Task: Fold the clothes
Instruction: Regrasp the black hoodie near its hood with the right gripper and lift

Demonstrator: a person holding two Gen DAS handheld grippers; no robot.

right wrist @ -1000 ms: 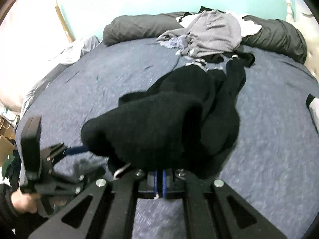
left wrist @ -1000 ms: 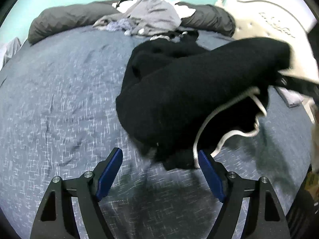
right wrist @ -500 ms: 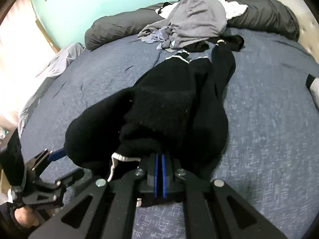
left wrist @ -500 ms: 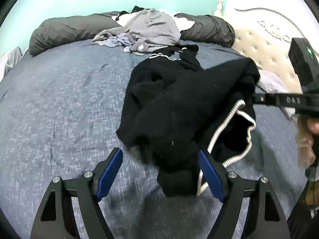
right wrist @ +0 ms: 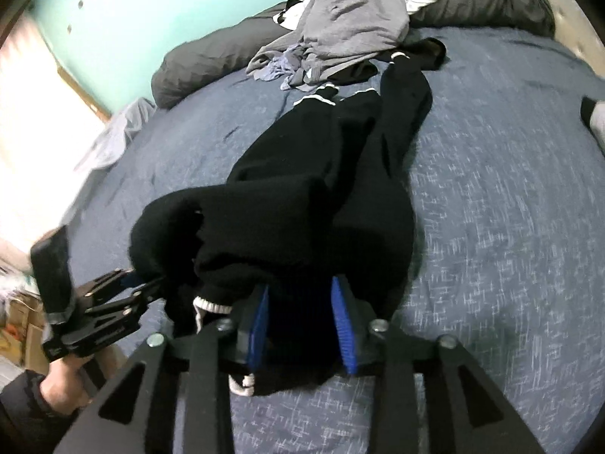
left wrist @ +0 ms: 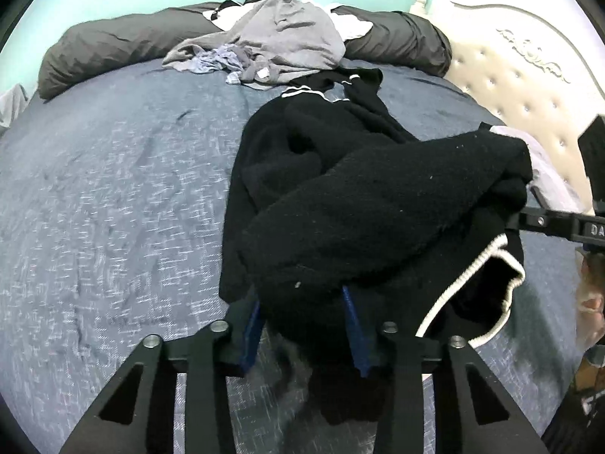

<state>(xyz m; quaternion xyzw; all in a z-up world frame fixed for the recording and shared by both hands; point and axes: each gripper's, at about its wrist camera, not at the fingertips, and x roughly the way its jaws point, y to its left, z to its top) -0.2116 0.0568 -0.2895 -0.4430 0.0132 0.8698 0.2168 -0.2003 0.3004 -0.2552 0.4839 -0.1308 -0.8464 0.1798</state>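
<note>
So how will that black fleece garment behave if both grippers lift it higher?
The black fleece garment looks floppy: it sags between the left gripper and right gripper. Its thick pile probably grips the pads well. The far end trailing on the bedspread would likely drag.

- Left gripper [left wrist: 302, 314]: blue pads partly covered by the black garment [left wrist: 378, 212]; whether they pinch the cloth cannot be told.
- Right gripper [right wrist: 302, 321]: blue pads half buried in black cloth, which fills the gap between them; grip uncertain.
- Right gripper in the left view: cut off by the right edge, tips hidden behind the garment.
- Hand [right wrist: 66, 382] on the left gripper: partly out of frame at the lower left.
- Clothes pile [left wrist: 280, 43]: single pieces too tangled to tell apart.
- Bedspread [right wrist: 510, 227]: right side blurred.
- White item [right wrist: 595, 117]: cut by the right edge, unidentifiable.
</note>
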